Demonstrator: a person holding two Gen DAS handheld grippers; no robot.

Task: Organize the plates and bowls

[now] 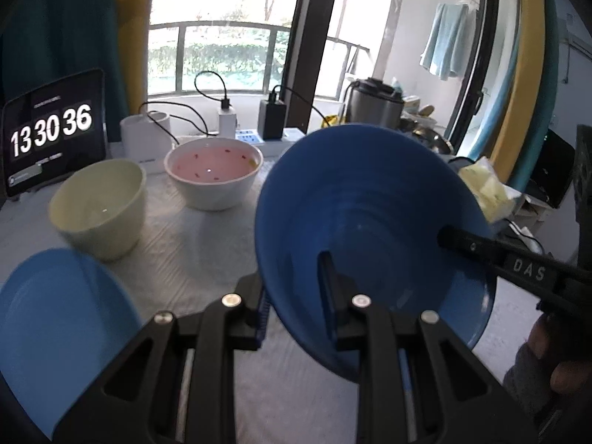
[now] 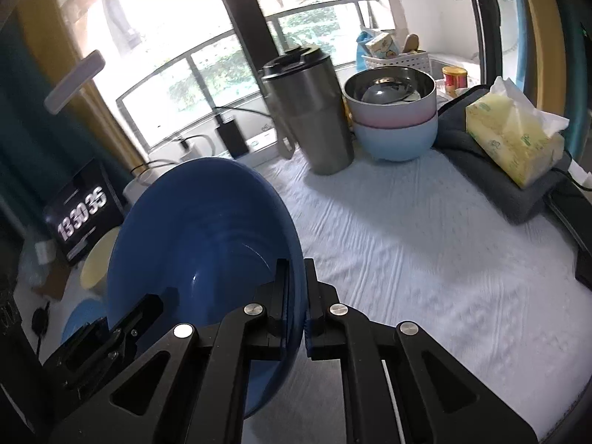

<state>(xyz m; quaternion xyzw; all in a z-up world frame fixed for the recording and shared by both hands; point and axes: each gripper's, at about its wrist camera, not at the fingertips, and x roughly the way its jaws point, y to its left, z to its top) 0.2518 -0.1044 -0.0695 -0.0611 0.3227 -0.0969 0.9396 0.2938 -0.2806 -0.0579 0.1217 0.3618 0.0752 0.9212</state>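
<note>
Together, 2 hand-held grippers carry a dark blue plate (image 1: 370,229) above the middle of the table (image 2: 425,259), tilted up on edge rather than flat. The left gripper (image 1: 296,288) has its fingers clamped over the plate's near rim, one finger on the inner face and one behind it. The right gripper (image 2: 296,285) pinches the opposite rim the same way, its fingers together on the thin edge; in the left wrist view it reaches in from the right. A grip on both sides probably keeps the wide, shallow plate from swinging as it is moved.

Nearer the left edge of the table lies a lighter blue plate (image 1: 63,333), likely the place where this one will be stacked. Behind it stand a cream bowl (image 1: 100,207) and a white bowl with a pink inside (image 1: 212,174), each apart from the other. Toward the far right corner, a steel bowl sits nested in a pink and a pale blue bowl (image 2: 394,114), beside a steel tumbler (image 2: 314,111) and a tissue pack (image 2: 514,133). A clock screen (image 1: 51,129) stands at the far left edge.
</note>
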